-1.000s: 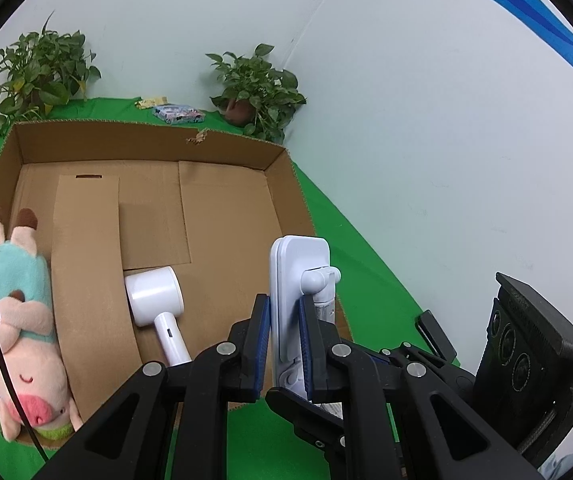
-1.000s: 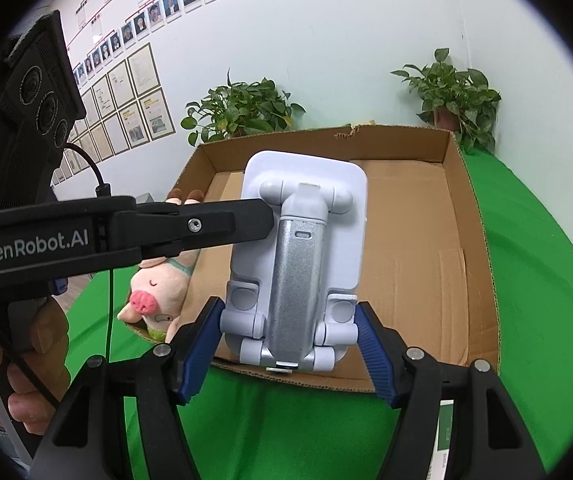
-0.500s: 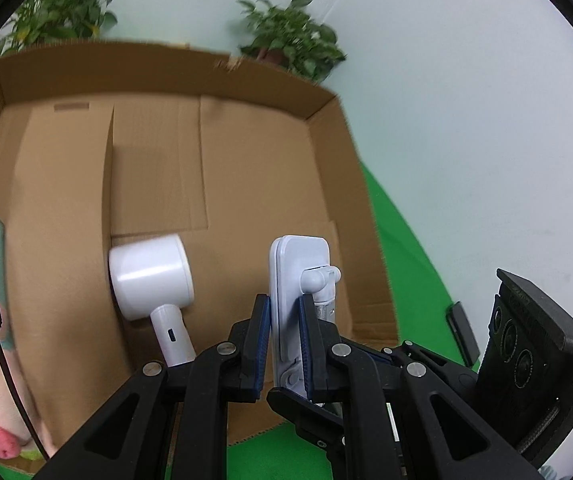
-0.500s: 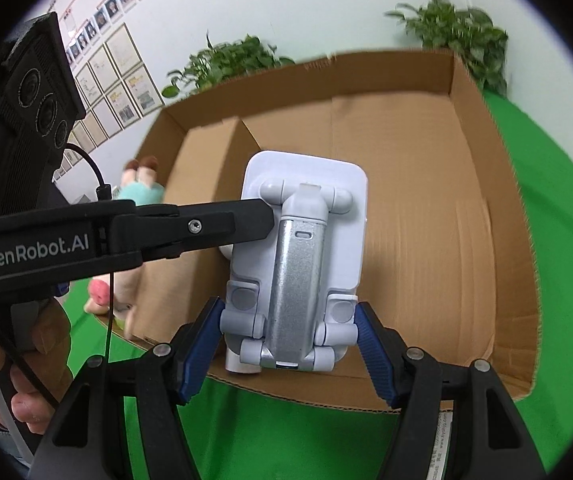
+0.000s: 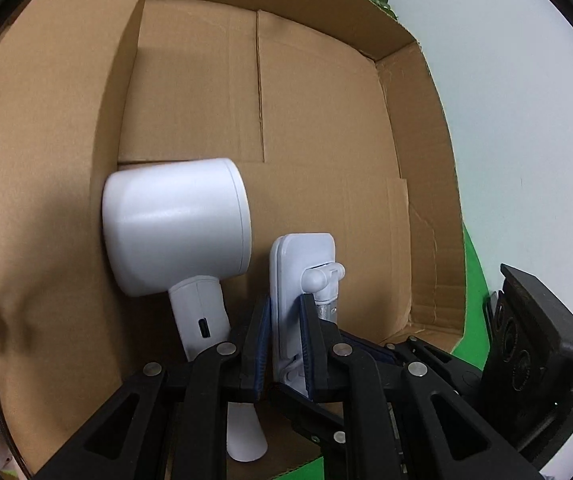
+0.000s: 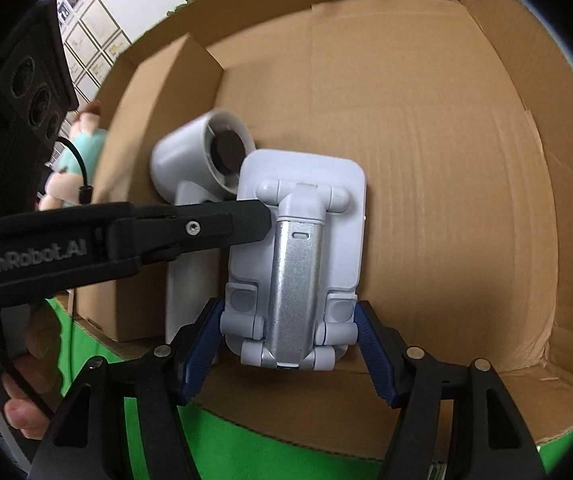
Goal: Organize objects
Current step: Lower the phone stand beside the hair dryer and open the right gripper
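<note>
Both grippers hold a white folding phone stand (image 5: pixel 300 280) (image 6: pixel 298 248) over the floor of a cardboard box (image 5: pixel 326 120) (image 6: pixel 446 140). My left gripper (image 5: pixel 284 312) is shut on the stand's thin edges. My right gripper (image 6: pixel 288 320) is shut on the stand's hinged lower end, its blue pads on both sides. A white hair dryer (image 5: pixel 178 236) (image 6: pixel 198 160) lies in the box just left of the stand.
A cardboard flap (image 5: pixel 46 140) stands up inside the box at the left. A pink plush pig in a teal shirt (image 6: pixel 74 160) lies beyond that flap. Green cloth (image 6: pixel 246 448) covers the table in front of the box.
Both grippers have carried the phone stand forward and down into the box, close beside the hair dryer. The grip on the stand is unchanged.
</note>
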A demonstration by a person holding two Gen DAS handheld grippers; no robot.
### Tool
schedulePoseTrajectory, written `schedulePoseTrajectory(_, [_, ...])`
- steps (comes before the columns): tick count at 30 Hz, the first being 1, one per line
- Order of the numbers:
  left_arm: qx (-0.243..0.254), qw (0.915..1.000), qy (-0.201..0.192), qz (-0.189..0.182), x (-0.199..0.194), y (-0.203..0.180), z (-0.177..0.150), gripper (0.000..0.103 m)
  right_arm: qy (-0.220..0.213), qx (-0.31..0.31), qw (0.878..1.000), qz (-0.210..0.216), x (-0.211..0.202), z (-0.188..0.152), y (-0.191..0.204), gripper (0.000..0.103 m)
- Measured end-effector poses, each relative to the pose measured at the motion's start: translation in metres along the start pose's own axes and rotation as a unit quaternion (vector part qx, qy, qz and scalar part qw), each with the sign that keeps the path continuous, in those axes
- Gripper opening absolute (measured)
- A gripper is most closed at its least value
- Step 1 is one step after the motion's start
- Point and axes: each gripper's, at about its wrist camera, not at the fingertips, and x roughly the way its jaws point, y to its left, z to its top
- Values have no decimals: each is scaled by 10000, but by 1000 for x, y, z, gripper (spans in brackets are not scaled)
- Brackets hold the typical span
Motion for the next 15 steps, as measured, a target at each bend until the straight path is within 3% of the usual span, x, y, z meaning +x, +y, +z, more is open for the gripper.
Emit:
schedulePoseTrajectory(4, [26, 10000, -28, 67, -9, 0, -7, 12, 37, -27, 10000, -55, 3, -4, 1, 65])
schedulePoseTrajectory(8, [44, 9994, -347, 53, -36, 2, -20, 30, 63, -326, 9992, -219, 4, -9, 11, 68])
schedulePoseTrajectory(10, [131, 9985, -514, 121, -50, 0, -29, 31, -14, -341, 9992, -184, 0, -13, 14, 69])
schedulePoseTrajectory(12, [235, 9962, -773, 336, -66, -2, -38, 36, -135, -296, 9993, -197, -7, -14, 14, 75])
schedulePoseTrajectory(13, [278, 9945, -911, 436, -73, -4, -42, 43, -202, -268, 9992, -200, -11, -15, 14, 82])
schedulePoseTrajectory(15, [429, 9873, -1339, 746, -94, -8, -54, 53, -477, -211, 9983, -260, -28, -19, 16, 84])
